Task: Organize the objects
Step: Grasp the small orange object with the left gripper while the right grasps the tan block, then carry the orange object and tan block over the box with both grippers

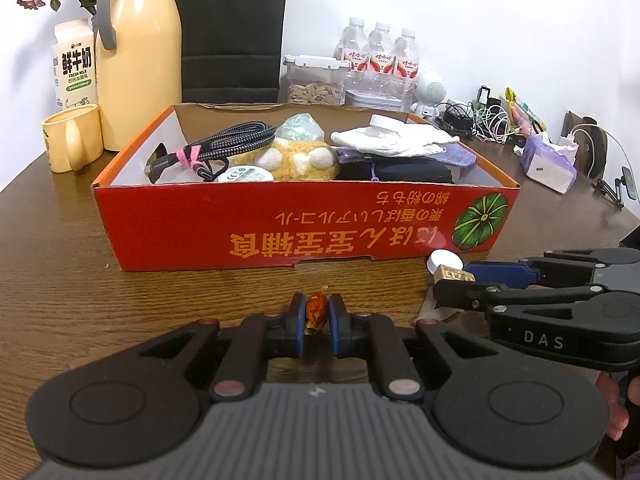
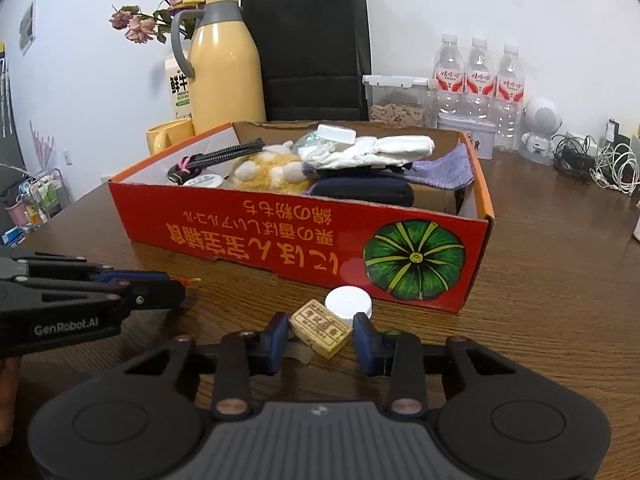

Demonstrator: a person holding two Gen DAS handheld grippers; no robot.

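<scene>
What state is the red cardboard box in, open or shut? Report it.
Open. The red cardboard box has no lid over it, and both wrist views look straight in at a braided cable, a plush toy and white gloves.

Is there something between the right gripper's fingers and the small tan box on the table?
Nothing visible. The small tan box already lies between the fingers of the right gripper, a little gap showing on each side. A white cap sits just behind it, before the red cardboard box.
</scene>
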